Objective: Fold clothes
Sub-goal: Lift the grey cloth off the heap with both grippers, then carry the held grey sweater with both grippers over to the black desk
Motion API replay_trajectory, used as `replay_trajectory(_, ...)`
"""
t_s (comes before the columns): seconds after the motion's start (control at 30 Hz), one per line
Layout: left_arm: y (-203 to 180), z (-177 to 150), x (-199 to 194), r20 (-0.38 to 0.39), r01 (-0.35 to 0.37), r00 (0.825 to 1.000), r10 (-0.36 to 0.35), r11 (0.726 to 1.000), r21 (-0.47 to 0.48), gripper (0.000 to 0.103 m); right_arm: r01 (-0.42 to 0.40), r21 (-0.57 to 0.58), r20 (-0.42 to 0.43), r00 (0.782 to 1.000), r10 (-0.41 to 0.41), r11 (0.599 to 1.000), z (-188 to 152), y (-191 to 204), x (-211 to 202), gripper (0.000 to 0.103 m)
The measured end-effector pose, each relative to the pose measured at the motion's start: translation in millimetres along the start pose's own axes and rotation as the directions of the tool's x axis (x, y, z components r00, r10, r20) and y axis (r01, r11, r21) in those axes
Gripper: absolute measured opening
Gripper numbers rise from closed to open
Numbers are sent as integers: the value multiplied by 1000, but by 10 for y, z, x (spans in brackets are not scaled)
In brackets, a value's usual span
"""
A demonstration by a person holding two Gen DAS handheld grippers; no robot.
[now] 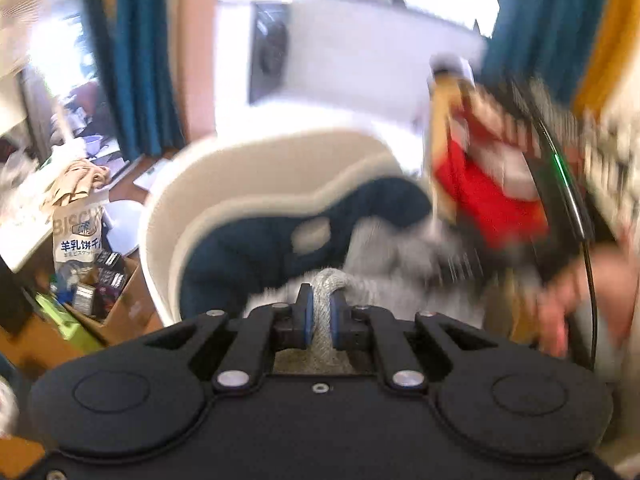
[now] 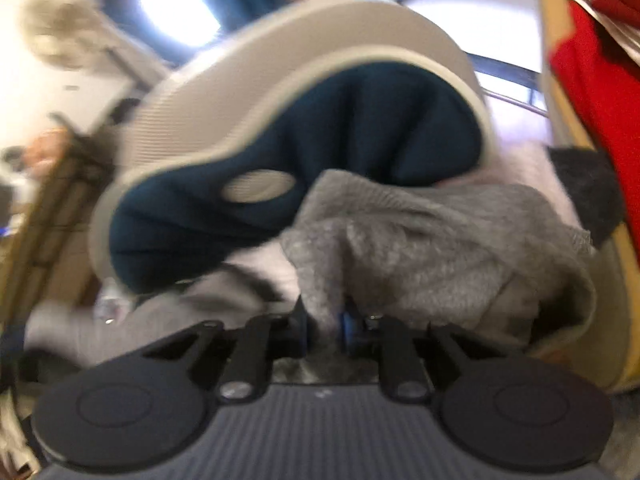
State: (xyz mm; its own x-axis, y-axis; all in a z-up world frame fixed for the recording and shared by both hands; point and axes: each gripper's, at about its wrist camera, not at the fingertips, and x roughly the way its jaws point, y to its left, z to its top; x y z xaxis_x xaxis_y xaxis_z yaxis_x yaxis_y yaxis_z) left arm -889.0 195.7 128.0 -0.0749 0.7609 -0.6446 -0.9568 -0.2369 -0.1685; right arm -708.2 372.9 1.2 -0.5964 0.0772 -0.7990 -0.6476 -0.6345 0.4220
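Note:
A grey knitted garment (image 2: 432, 240) lies bunched in front of a cream basket. In the left wrist view my left gripper (image 1: 322, 314) is shut on a rolled edge of that grey garment (image 1: 326, 292), which rises between the blue pads (image 1: 308, 312). In the right wrist view my right gripper (image 2: 326, 326) has its jaws pinched on another fold of the same grey knit, which drapes up and to the right over them. A hand (image 1: 560, 300) holding the other gripper shows blurred at the right of the left wrist view.
A cream basket (image 1: 240, 168) with a dark blue lining (image 2: 360, 128) stands just behind the garment. Something red (image 2: 592, 92) hangs by a wooden frame at the right. A cardboard box (image 1: 120, 300) of packets sits on the floor at left, with teal curtains (image 1: 140, 60) behind.

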Motion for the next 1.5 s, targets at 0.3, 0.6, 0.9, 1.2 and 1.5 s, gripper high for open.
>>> replay_trajectory(0.3,-188,1002,-641,292,372,887,-357,928,4,8,-340,-21,233,913,335,940,-219,383,-1080,14)
replay_trajectory(0.6,-829,1245,-915,265,681,636,-725,689,248,8,-413,-135,422,798,430,900,-599,655,-2053,14)
replay_trajectory(0.9,-1758,1073,-1083,86,856,388,-918,393,334,8,-303,-38,651,715,254,952,-1557,586,-2987,14)
replay_trajectory(1.2,-3190,255,-1734,-135,945,74,-988,26,326,8,-138,190,859,502,-97,972,-3266,557,-4205,13)
replay_trajectory(1.5,-4770,-773,-3066,-218,857,-407,-887,-453,244,8,106,592,806,-81,-587,799,-5405,1217,-5940,13)
